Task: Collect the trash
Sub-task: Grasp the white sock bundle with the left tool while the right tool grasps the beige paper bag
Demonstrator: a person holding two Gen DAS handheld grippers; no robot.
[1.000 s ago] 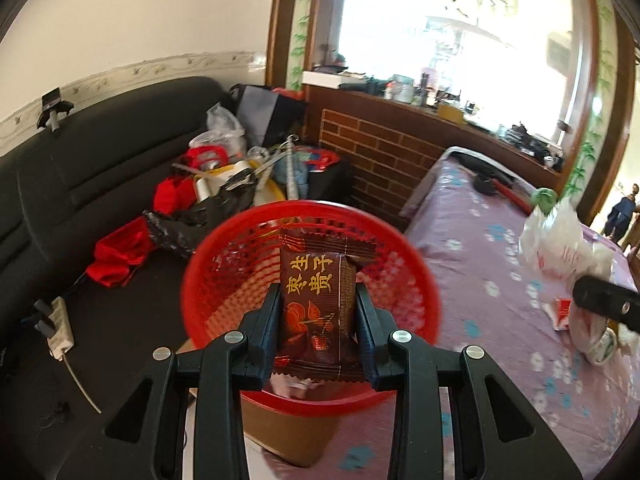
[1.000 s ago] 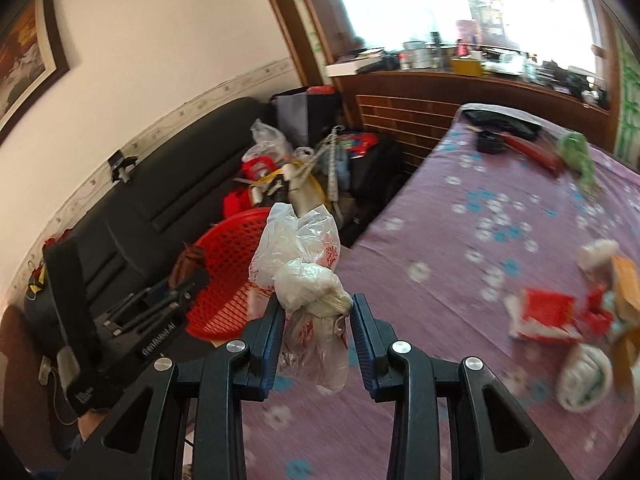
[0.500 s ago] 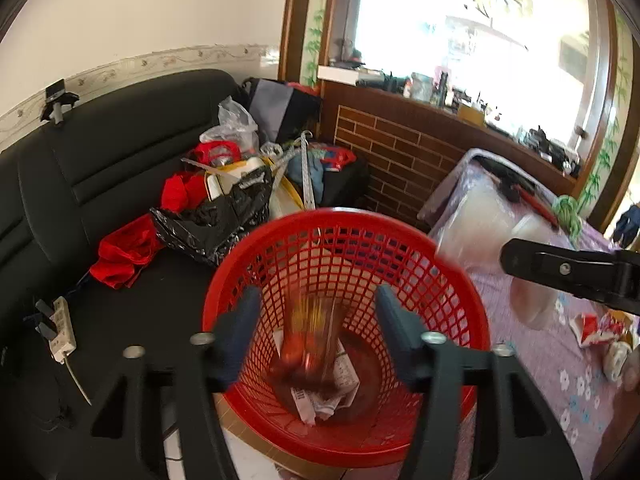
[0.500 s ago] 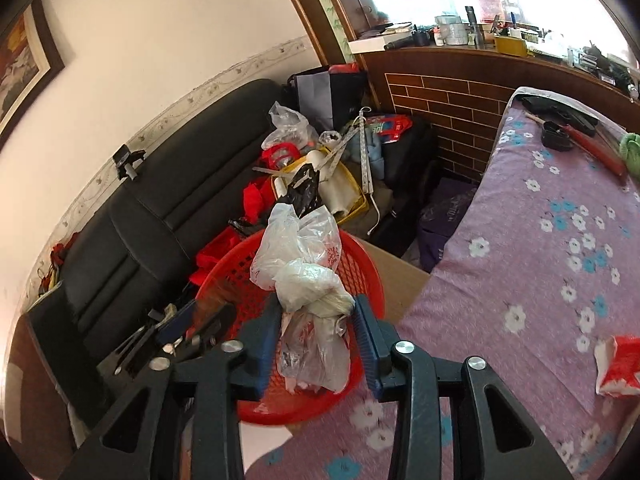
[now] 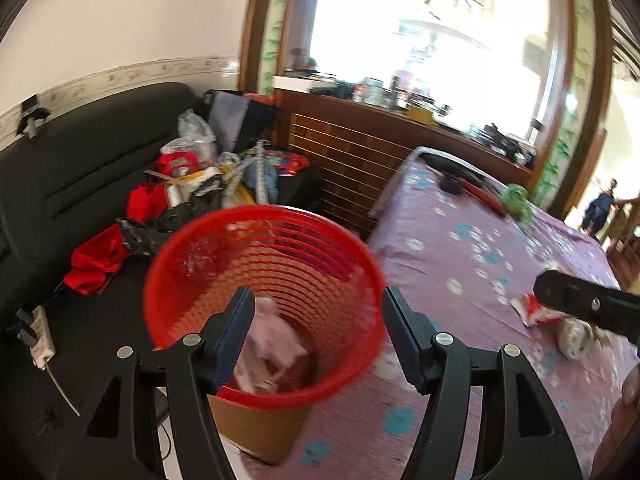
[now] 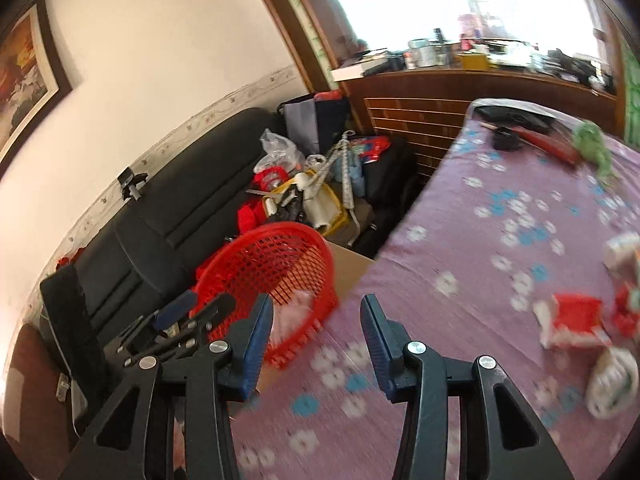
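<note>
The red mesh basket (image 5: 280,256) stands on a cardboard box (image 5: 256,428) beside the purple flowered table (image 5: 460,264). A pale crumpled plastic bag (image 5: 272,332) lies inside it. My left gripper (image 5: 317,296) hovers over the basket, jaws opening, nothing between them. My right gripper (image 6: 317,302) is open and empty over the table edge, with the basket (image 6: 272,264) to its left. On the cloth at right lie a red-and-white wrapper (image 6: 572,320) and a white crumpled piece (image 6: 612,376). The left gripper (image 6: 188,316) also shows in the right wrist view.
A black sofa (image 5: 72,184) runs along the left, heaped with bags and red cloth (image 5: 96,260). A power strip (image 5: 40,336) lies on it. A brick half wall (image 5: 352,168) stands behind. A green thing (image 6: 592,144) and a red-handled tool (image 6: 548,144) lie at the table's far end.
The left gripper let go of the brown snack wrapper, which fell into the basket. The right gripper dropped the plastic bag into the basket and swung back over the table. Both jaws widened.
</note>
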